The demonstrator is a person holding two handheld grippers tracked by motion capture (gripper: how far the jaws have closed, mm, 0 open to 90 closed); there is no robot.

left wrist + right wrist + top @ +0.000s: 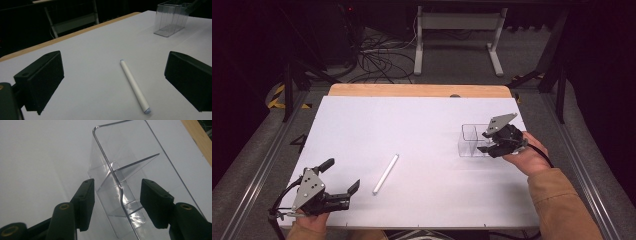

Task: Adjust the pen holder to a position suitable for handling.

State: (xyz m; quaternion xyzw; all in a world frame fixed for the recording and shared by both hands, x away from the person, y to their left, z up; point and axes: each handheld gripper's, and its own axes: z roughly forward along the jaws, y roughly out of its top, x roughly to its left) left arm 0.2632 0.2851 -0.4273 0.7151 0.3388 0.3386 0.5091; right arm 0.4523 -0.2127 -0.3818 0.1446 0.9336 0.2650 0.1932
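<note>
The clear plastic box with inner dividers [117, 182] stands upright on the white sheet that covers the table [422, 130], on the sheet's right side, and serves here as the landmark. The right gripper [488, 142] sits at the box's near right corner, held by a hand [527, 157] in a tan sleeve [562, 205]. In the right gripper view its two black jaws straddle one transparent wall of the box, one jaw outside the wall and the other over a compartment; they are part-way spread, with a gap on each side of the wall, so nothing is pinched. No pad visibly touches the plastic. Well apart from the box, toward the middle of the sheet and nearer the person, lies a slim white marker pen with pale blue ends [385, 174], flat and diagonal, one end pointing roughly away toward the box's side. Farther still from the box, at the near left corner of the sheet, the left gripper [343, 180] rests low in the other hand, its jaws spread wide and holding nothing; in the left gripper view the pen lies between and beyond them, untouched, with the box in the far right background. A bare wooden strip of the table [412, 90] shows behind the box at the sheet's far edge.
</note>
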